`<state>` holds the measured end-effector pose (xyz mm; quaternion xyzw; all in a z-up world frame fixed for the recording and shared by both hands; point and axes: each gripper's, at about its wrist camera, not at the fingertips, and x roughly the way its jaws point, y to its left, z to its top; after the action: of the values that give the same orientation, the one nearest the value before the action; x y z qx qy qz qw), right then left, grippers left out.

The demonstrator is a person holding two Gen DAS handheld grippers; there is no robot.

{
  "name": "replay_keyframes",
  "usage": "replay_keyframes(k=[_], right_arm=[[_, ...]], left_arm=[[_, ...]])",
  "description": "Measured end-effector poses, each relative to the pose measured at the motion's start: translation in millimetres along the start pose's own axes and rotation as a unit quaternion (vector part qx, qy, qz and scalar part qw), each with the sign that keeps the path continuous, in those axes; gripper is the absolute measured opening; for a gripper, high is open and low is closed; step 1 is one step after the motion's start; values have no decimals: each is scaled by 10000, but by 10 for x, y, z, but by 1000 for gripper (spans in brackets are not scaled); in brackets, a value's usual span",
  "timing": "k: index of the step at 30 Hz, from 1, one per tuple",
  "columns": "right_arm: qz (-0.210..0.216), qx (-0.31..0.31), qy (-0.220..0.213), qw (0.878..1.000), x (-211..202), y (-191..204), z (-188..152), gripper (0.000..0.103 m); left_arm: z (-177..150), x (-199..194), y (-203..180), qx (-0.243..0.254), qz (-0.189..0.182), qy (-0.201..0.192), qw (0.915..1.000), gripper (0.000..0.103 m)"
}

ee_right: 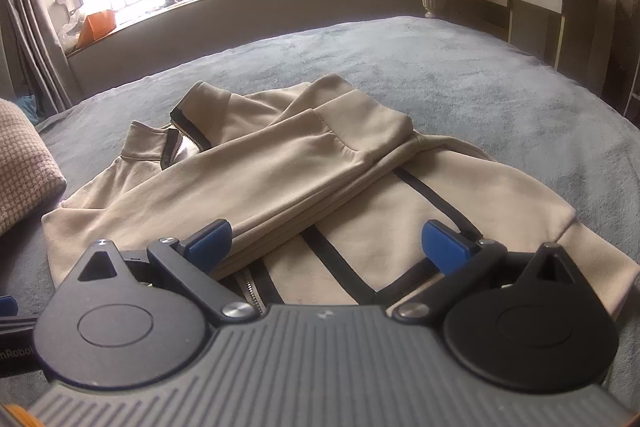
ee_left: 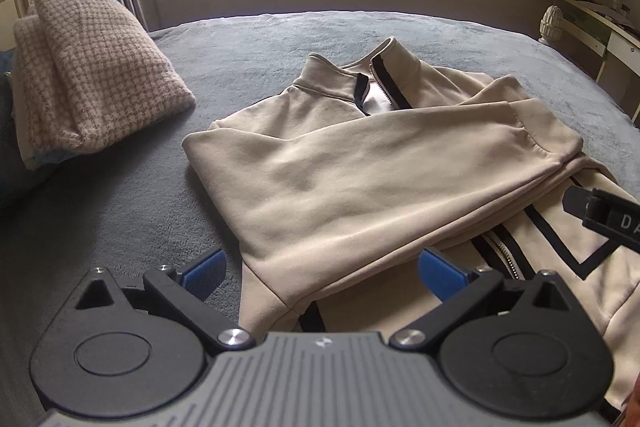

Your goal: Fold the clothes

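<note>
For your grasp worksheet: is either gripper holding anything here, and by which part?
Nothing is held. The left gripper and right gripper are open above the beige zip jacket.

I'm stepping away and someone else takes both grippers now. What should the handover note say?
Left gripper: open, empty, over the jacket's near edge.
Right gripper: open, empty, above the hem.
Jacket lies face up on the bed, zipper partly open at the collar.
Done: both sleeves folded across the chest.
Left: fold the body up into a compact stack.
</note>
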<state>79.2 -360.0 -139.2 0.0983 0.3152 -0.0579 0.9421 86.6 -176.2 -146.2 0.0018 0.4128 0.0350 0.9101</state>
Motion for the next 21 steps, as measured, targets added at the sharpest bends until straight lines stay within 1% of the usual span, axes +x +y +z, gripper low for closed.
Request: replay_keyframes(k=[6, 11, 21], right_arm=[[-92, -257, 67, 9996, 26, 87, -34, 102], [-114, -302, 150, 9994, 77, 111, -57, 102], [-78, -400, 202, 9990, 117, 165, -80, 102]], left_arm=[[-27, 69, 17, -172, 38, 155, 9997, 103], [-48, 146, 53, -311, 88, 328, 9989, 103], [-46, 172, 63, -326, 173, 353, 9987, 103]])
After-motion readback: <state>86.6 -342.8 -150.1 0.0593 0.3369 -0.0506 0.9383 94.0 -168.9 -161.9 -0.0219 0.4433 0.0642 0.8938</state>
